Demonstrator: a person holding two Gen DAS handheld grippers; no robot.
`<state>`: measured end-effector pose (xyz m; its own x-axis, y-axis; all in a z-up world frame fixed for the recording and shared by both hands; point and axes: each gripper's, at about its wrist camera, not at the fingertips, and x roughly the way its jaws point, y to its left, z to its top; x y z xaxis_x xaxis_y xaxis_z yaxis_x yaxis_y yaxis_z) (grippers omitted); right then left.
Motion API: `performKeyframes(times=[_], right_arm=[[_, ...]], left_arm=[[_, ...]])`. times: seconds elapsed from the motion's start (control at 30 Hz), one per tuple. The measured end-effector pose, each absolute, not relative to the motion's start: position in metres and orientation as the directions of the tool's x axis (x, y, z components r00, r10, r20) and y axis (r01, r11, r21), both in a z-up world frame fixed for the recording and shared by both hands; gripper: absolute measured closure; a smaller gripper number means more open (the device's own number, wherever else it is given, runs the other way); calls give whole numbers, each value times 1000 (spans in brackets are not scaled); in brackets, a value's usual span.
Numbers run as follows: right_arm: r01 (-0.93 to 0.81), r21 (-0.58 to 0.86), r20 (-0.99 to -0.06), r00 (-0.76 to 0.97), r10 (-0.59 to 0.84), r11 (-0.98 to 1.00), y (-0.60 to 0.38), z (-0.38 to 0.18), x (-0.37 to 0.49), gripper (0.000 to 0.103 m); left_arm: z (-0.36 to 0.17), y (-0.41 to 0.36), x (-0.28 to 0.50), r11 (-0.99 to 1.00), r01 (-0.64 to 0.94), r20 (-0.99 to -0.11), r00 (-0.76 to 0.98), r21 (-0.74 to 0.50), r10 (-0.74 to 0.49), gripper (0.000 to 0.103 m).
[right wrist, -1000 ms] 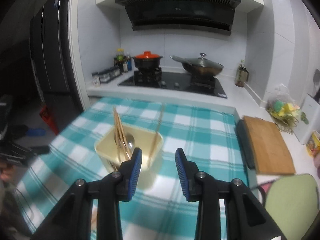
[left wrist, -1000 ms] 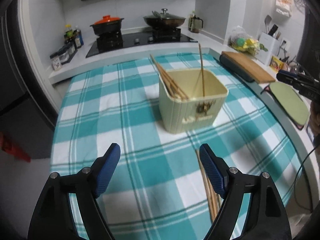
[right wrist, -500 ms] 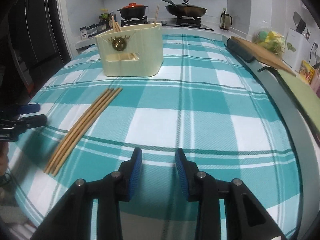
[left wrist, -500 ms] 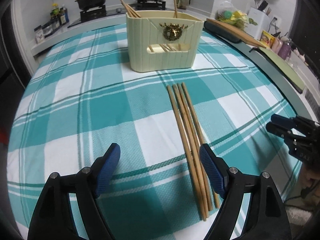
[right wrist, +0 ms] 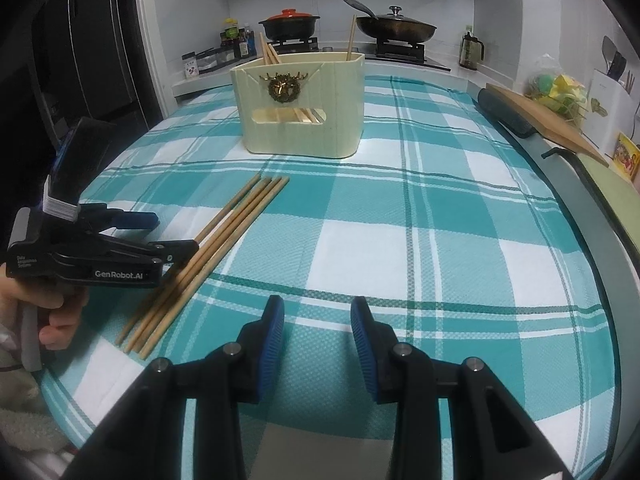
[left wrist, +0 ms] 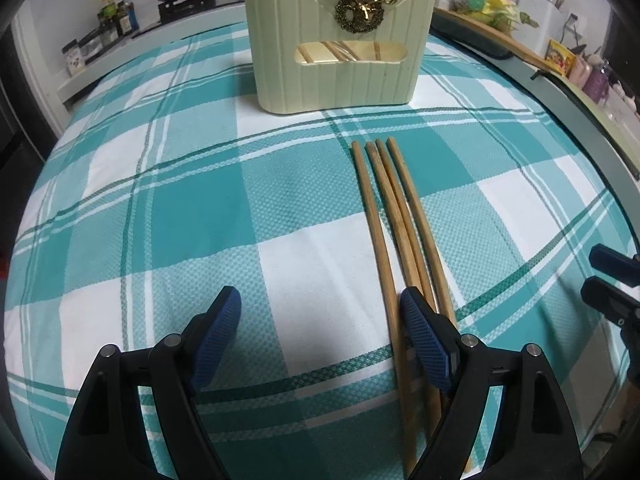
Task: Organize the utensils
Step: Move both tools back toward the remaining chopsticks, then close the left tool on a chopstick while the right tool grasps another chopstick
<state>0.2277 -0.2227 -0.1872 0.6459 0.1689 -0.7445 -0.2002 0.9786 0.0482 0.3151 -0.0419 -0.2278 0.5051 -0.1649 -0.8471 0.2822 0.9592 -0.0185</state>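
Left hand-held gripper [left wrist: 320,312] spread wide, low over four loose chopsticks [left wrist: 394,216] for pickup; right hand-held gripper [right wrist: 317,326] parted, empty; cream utensil holder [left wrist: 340,40] waiting beyond.

Utensil holder [left wrist: 340,42] upper centre of left wrist frame, on tablecloth [left wrist: 180,200]. Chopsticks [left wrist: 394,216] lie side by side on cloth below holder, right of centre, running to bottom edge. More chopsticks stand inside holder. Stove pots [right wrist: 348,26] behind holder, top centre of right wrist frame. Cutting board [right wrist: 548,120] at right edge.
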Motion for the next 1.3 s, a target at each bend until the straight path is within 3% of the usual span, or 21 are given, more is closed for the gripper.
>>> performKeyframes(times=[0.1, 0.27, 0.37, 0.53, 1.0, 1.3], right_arm=[[-207, 74, -758, 624, 189, 976, -217, -193, 235, 68], [-228, 176, -768, 577, 278, 958, -197, -203, 255, 68], [-225, 241, -766, 553, 327, 944, -185, -208, 271, 69], [-250, 276, -774, 514, 369, 928, -159, -217, 291, 86], [-296, -99, -826, 556, 87, 950, -125, -221, 281, 93], [-158, -149, -829, 557, -37, 976, -208, -218, 255, 96]], left_arm=[[-228, -45, 314, 958, 285, -839, 514, -27, -177, 33], [-225, -46, 306, 954, 297, -827, 526, -39, -198, 96], [-226, -35, 302, 966, 248, -822, 534, -69, -196, 97], [-226, -8, 292, 985, 122, -823, 543, -120, -167, 98], [-227, 1, 270, 983, 63, -826, 534, -173, -180, 97], [-226, 12, 252, 986, 56, -832, 530, -154, -161, 96]])
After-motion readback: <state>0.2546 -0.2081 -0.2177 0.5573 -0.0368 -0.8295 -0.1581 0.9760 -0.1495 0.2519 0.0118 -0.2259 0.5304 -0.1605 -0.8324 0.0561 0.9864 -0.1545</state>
